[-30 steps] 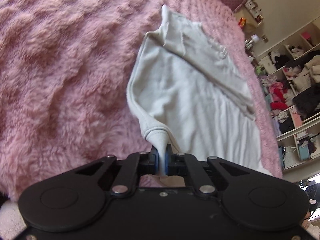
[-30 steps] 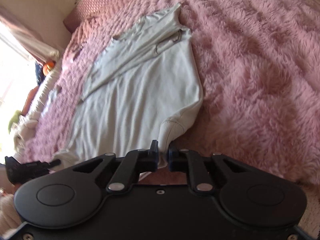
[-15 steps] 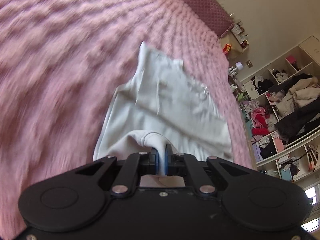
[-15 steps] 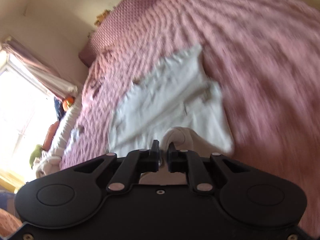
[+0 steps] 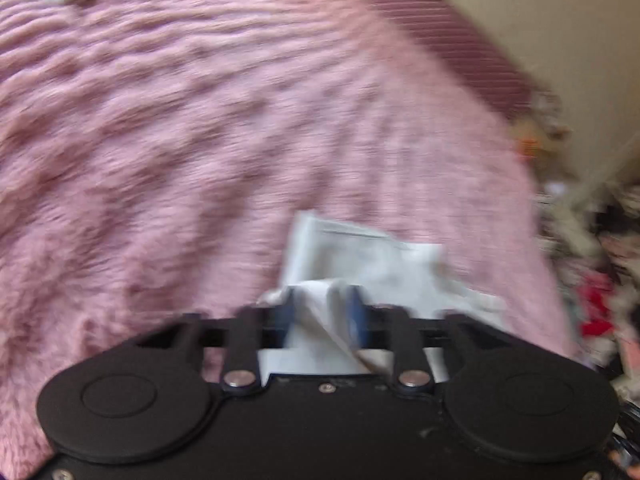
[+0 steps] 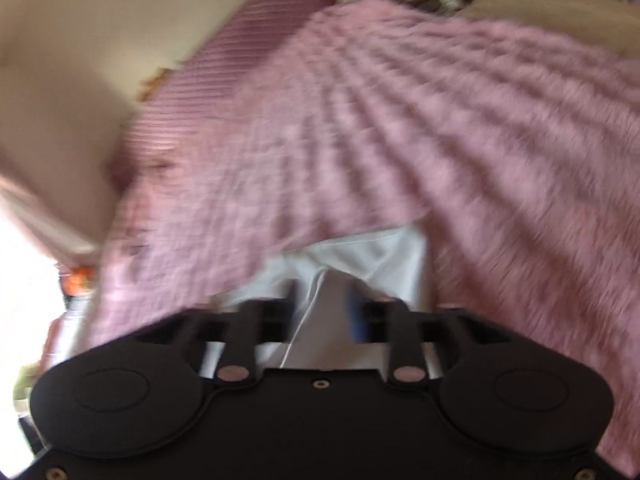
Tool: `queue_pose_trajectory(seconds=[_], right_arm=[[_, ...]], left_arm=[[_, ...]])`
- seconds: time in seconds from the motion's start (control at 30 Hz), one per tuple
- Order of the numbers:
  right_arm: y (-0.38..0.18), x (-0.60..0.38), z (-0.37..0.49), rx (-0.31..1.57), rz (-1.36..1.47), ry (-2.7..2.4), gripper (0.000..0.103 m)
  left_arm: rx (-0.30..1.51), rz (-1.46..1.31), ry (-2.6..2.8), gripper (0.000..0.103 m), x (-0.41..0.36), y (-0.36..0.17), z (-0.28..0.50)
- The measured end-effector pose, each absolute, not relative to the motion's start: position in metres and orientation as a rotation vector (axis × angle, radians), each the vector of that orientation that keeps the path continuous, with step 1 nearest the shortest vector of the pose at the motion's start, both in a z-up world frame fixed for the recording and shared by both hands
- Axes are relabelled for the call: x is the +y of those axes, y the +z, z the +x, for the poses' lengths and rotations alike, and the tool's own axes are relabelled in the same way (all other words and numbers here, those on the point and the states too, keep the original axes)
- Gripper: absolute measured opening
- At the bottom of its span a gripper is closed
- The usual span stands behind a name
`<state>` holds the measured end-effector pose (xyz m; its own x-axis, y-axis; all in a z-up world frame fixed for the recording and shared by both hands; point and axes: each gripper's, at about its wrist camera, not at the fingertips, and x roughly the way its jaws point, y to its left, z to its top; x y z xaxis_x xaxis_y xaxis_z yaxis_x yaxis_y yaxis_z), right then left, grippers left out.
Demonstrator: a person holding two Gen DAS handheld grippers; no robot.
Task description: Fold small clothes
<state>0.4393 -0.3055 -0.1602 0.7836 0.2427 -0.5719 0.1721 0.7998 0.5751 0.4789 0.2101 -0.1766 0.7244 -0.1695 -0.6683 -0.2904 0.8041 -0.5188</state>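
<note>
With the small white cotton garment (image 5: pixel 360 264) already doubled over on the fluffy pink bed blanket (image 5: pixel 200 140), your left hand-held gripper (image 5: pixel 322 314) and right hand-held gripper (image 6: pixel 326 312) stood spread around its hem, further folds apparently remaining.

My left tool (image 5: pixel 322 314) points forward and low, its two blue-padded fingers (image 5: pixel 356 316) spread apart. My right tool (image 6: pixel 325 308) sits in a like pose, jaws parted too. Both views are smeared with motion blur, so finer detail is lost.
</note>
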Motion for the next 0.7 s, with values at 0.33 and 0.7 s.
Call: queue_pose_trajectory(seconds=[0.33,0.7], right_arm=[[-0.179,-0.294,0.396,0.762,0.430,0.052,0.048],[-0.206,-0.321,0.334,0.862,0.383,0.162,0.048]], left_arm=[[0.794,-0.441,-0.012,0.061,0.224,-0.183,0.428],[0.831,-0.462,-0.154,0.061,0.235,-0.233,0.352]])
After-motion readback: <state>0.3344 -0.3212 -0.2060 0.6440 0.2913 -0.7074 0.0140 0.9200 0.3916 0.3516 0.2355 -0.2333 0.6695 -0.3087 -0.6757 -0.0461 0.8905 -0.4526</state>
